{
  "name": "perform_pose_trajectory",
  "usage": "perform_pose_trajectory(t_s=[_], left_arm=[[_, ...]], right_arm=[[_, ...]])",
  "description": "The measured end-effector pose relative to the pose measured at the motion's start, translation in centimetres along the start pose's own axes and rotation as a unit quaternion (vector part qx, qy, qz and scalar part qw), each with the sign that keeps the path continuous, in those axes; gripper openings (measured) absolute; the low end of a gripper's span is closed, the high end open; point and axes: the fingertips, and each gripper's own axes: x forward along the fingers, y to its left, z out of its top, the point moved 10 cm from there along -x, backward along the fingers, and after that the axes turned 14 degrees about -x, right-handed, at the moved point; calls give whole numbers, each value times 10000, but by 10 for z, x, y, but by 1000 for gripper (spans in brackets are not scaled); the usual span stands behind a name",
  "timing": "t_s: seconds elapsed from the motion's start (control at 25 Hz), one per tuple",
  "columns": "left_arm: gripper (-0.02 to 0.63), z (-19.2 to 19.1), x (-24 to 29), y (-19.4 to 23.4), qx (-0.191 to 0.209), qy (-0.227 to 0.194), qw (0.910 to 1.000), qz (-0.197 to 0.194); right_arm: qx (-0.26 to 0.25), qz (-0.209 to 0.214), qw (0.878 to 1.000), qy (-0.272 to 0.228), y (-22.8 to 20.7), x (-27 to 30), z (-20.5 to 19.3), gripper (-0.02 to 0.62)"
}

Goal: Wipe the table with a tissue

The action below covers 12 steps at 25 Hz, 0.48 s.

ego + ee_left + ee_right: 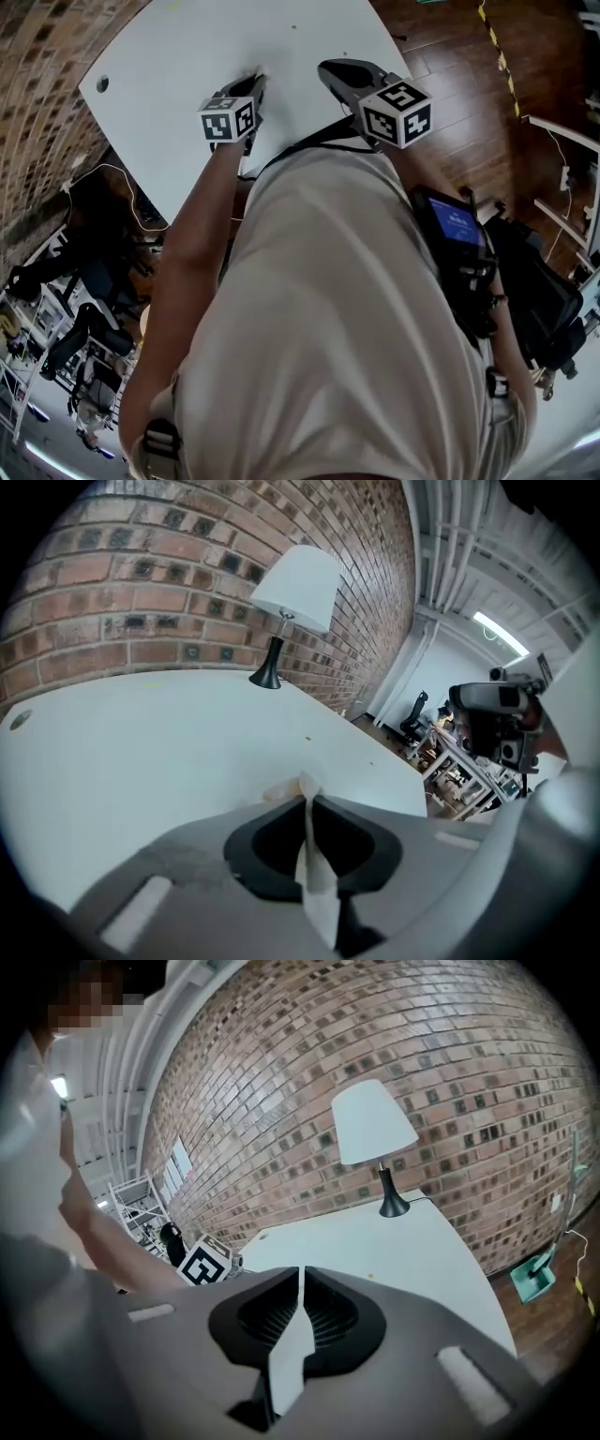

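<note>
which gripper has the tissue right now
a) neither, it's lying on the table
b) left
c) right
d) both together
b: in the left gripper view, the left gripper is shut on the tissue, while the right gripper has its jaws together with nothing between them.

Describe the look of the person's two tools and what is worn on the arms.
The left tool and right tool have grey shells with black ribbed pads. Each carries a white cube with black square markers. The person wears a pale short-sleeved shirt; the left forearm is unsleeved.
</note>
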Motion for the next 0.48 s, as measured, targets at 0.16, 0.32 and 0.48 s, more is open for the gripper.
perform_pose_trajectory(t_s=[0.16,0.32,0.48], left_arm=[[26,-1,7,-8,168,111,9998,-80],[26,15,17,-4,139,88,9999,39],[26,47,34,-3,138,30,9995,268]], right_arm=[[165,-123,9997,-107,-7,-4,-7,23],[215,-81,9997,-110,-19,-7,-10,23],[382,-187,9990,-147,-45,-27,-15,17]])
